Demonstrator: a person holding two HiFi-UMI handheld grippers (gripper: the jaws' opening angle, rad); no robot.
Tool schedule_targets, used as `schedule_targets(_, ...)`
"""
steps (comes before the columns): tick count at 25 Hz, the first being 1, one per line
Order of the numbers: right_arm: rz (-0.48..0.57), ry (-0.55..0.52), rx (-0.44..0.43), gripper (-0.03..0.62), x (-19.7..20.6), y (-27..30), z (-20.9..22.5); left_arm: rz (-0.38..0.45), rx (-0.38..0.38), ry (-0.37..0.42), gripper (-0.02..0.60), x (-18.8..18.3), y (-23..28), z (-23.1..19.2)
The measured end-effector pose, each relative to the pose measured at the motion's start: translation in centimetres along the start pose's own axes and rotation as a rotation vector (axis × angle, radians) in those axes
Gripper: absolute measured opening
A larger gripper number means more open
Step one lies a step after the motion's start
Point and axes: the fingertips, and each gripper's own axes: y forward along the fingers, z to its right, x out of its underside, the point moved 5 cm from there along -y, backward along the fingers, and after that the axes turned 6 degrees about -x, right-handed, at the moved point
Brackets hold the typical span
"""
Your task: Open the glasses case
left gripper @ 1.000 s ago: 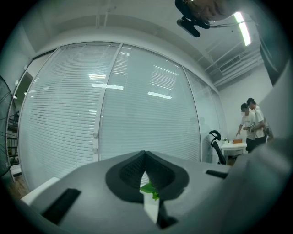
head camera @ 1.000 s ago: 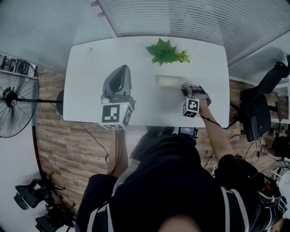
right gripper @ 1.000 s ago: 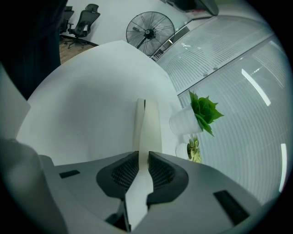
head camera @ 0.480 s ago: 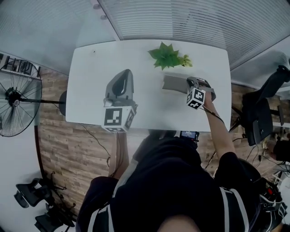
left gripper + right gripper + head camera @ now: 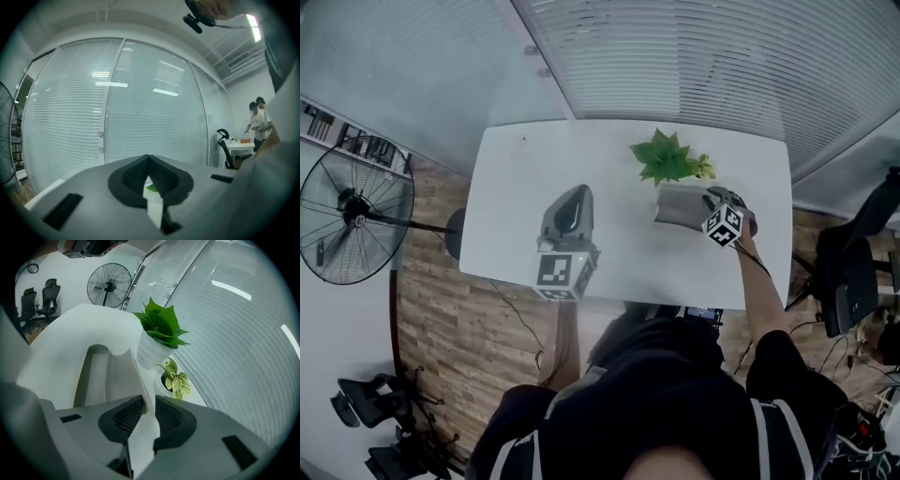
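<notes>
**While the jaws of the right gripper (image 5: 710, 197) are being eased apart, the glasses case (image 5: 680, 204) is found at the table's right end**

Going by the head view from the far left, a standing fan (image 5: 352, 220) is parked on the wood-look floor (image 5: 422, 300); a couple of office chairs (image 5: 361, 408) are tucked in the lower left corner. Next comes the white table (image 5: 516, 187), which is set against a wall of blinds (image 5: 694, 56).

The left gripper (image 5: 579, 191) is held above the table's left half, pointed away from the person and kept well apart from the case; its jaws are pressed together at the tips and nothing is caught between them.

Further right, a leafy plant (image 5: 664, 157) in a white pot (image 5: 150, 355) and a small speckled plant (image 5: 703, 167) are lined up at the table's far edge; the case is laid on the tabletop just in front of them.

In the right gripper view the case's hollow inside is shown, so it looks to be opened already; a thin white edge of it is seen running up into the gap between the right jaws. Those jaws are only slightly spread and are being opened; no squeeze on that edge can be made out.

The right gripper is tilted down at the case from its right end; a black chair (image 5: 853, 286) is left off to the far right.
</notes>
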Motion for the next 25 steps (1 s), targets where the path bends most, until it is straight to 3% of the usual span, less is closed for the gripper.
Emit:
schedule_targets(5,0.059,0.051,0.052,0.137,-0.6,-1.6,1.3,0.014,0.011,-0.021,0.0,-0.3,0.9,0.1)
schedule_targets(12,0.277,0.246,0.199,0.115,-3.8,-7.8,3.3,0.013,0.045,-0.021,0.0,-0.5,2.2,1.3)
schedule_targets(17,0.551,0.532,0.313,0.107,-6.6,-16.0,4.9,0.014,0.085,-0.021,0.0,-0.9,2.9,2.9)
schedule_targets(19,0.636,0.634,0.391,0.07,-6.8,-19.8,4.8,0.027,0.106,-0.017,0.0,-1.1,3.1,3.7)
schedule_targets(21,0.672,0.663,0.472,0.049,-7.0,-22.9,4.3,0.035,0.125,-0.016,0.0,-1.2,3.4,4.4)
schedule_targets(25,0.683,0.62,0.583,0.015,-7.1,-27.2,2.5,0.031,0.149,-0.014,0.0,-1.3,3.4,5.7)
